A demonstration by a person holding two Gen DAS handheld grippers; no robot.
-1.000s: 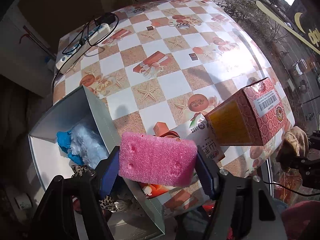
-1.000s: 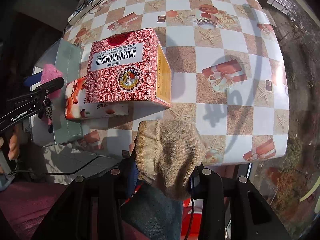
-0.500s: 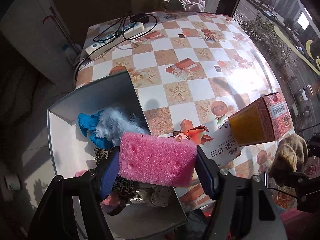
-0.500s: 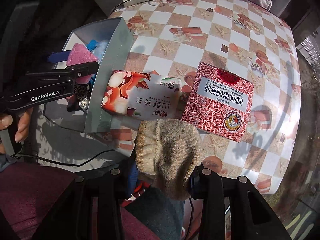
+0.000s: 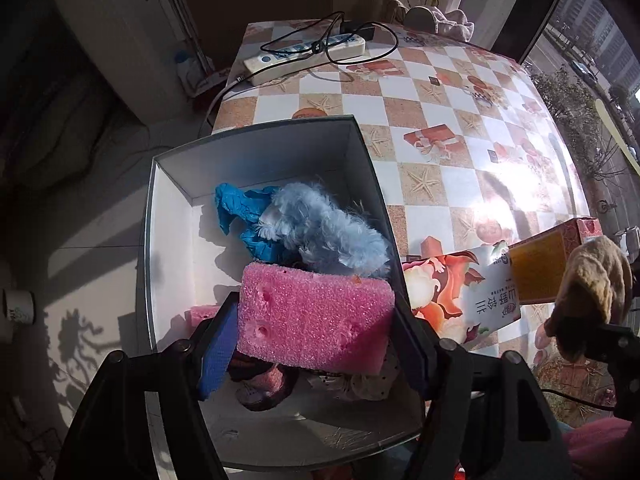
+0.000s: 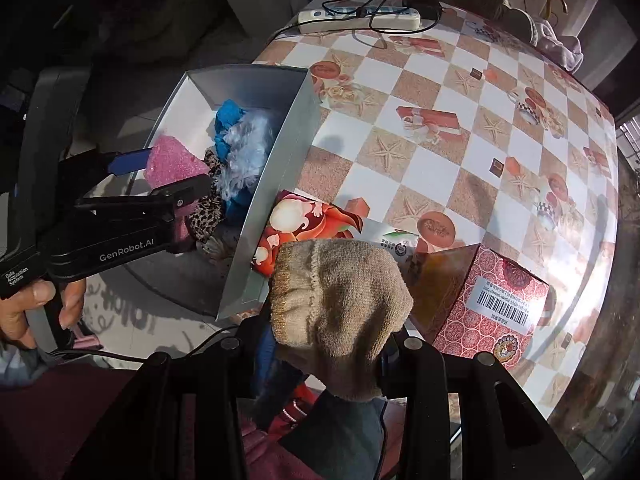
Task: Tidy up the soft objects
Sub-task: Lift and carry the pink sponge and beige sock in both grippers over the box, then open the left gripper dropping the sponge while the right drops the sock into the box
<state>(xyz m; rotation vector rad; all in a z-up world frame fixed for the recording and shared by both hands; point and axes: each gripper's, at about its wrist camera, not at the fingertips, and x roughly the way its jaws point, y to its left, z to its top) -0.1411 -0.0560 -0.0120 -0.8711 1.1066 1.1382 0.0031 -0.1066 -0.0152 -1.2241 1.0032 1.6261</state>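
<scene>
Left gripper (image 5: 316,320) poised over the open grey box (image 5: 256,136), fingers pointing toward 12 o'clock, pinching a pink sponge (image 5: 314,320) between blue pads (image 5: 218,350). Seen from the right wrist camera at 9 o'clock: same gripper (image 6: 168,176) reaching in from the box's outer side, person's hand (image 6: 36,304) wrapped around its handle.

Right gripper (image 6: 328,356) held low at the table's near edge, clamped on a beige sock (image 6: 340,300), cuff at 9 o'clock, toe bunched upward; in the left wrist view the sock (image 5: 592,284) sits at 3 o'clock.

Sponge: rectangular, coarse-pored, a few round dents on its face, tilted slightly down to the right, above the box contents and not resting on them. Inside the box: fluffy pale-blue item (image 5: 324,228) over a blue cloth (image 5: 240,208) toward 12 o'clock, leopard-print fabric (image 6: 206,204) beside them.

On the checked tablecloth (image 6: 440,128), just right of the box: floral tissue pack (image 6: 312,224), then a red patterned carton (image 6: 492,300) at 3 o'clock. Power strip (image 5: 308,54) at 12 o'clock.
</scene>
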